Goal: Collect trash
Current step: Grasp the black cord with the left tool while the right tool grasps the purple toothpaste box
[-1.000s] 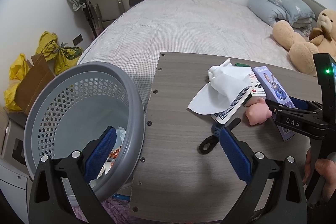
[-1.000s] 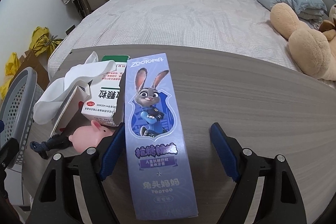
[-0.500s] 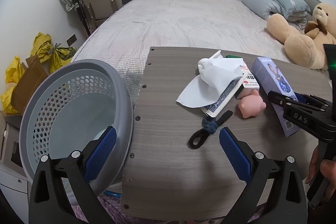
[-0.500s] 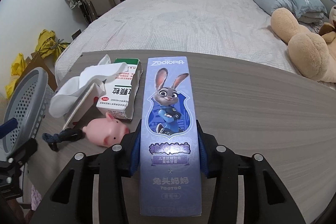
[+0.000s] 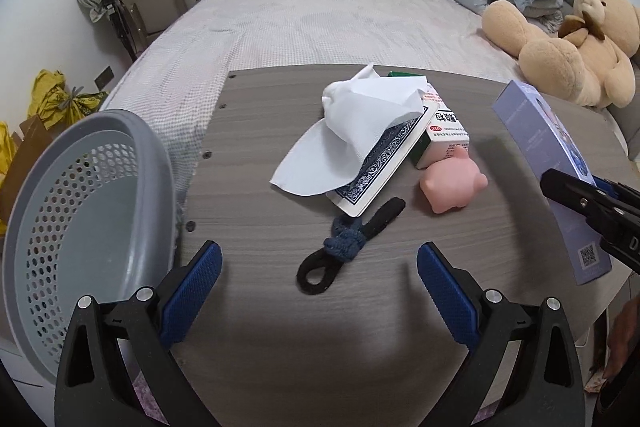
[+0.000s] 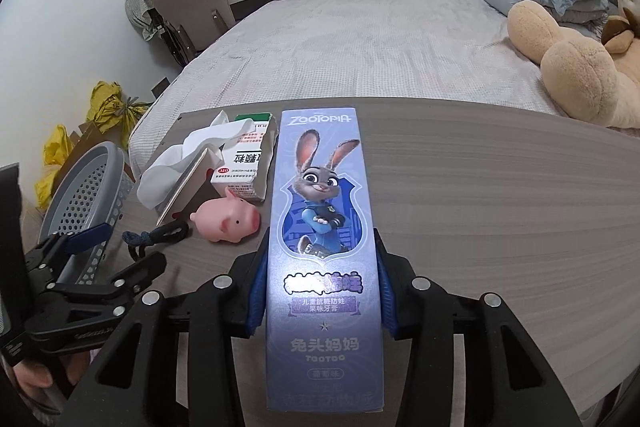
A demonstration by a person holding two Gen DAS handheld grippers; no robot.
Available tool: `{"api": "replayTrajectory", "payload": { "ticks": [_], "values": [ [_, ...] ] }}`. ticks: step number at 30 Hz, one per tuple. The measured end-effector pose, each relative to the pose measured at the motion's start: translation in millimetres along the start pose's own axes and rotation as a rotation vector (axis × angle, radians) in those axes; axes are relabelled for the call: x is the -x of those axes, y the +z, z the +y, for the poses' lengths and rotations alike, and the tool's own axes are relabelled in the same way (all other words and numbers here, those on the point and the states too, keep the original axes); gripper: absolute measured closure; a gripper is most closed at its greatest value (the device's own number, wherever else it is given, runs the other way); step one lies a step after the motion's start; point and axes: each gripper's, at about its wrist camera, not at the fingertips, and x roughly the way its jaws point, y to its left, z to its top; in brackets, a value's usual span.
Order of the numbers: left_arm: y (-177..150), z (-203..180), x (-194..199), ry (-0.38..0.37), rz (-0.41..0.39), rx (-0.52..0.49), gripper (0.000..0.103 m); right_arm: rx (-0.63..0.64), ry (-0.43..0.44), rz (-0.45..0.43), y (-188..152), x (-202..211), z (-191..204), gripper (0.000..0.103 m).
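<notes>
jaws of the right gripper (image 6: 320, 297) have just been closing and now pinch the long purple cardboard toothpaste box (image 6: 320, 227) across its narrow width, long axis running straight ahead of the fingers, its far end lifted off the grey wood-grain table (image 6: 500, 207). left gripper (image 5: 318, 291) hangs spread and empty above the black-and-blue hair tie (image 5: 348, 243). farther left, off the table's edge, stands the grey perforated plastic basket (image 5: 80, 211), nearer the left hand.
</notes>
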Motion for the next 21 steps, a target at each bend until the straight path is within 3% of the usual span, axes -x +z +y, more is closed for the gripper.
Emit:
{"api": "replayTrajectory", "payload": {
  "ticks": [2, 7, 10, 12, 14, 21],
  "values": [
    [1.0, -1.8, -2.6, 0.001, -0.009, -0.004, 0.01, -0.012, 0.008, -0.003, -1.0, 2.0, -4.1, 0.06],
    [3.6, -5.9, -9.2, -0.03, 0.009, -0.002, 0.032, -0.031, 0.014, -0.013, -2.3, 5.8, -10.7, 0.06],
    [3.9, -7.4, -8.9, -0.055, 0.012, 0.003, 0.051, -0.035, 0.016, -0.013, -4.3, 6.8, -12.4, 0.06],
    [3.1, -8.9, -6.4, -0.083, 0.018, -0.002, 0.073, -0.038, 0.017, -0.014, -5.5, 7.6, -11.9, 0.06],
    [1.2, -10.3, -4.9, -0.102, 0.027, -0.003, 0.083, -0.041, 0.019, -0.015, -7.4, 8.7, -12.2, 0.06],
    [-12.7, -11.5, 8.5, -0.123, 0.035, 0.003, 0.086, -0.045, 0.033, -0.027, -14.3, 15.6, -11.0, 0.06]
  ]
}}
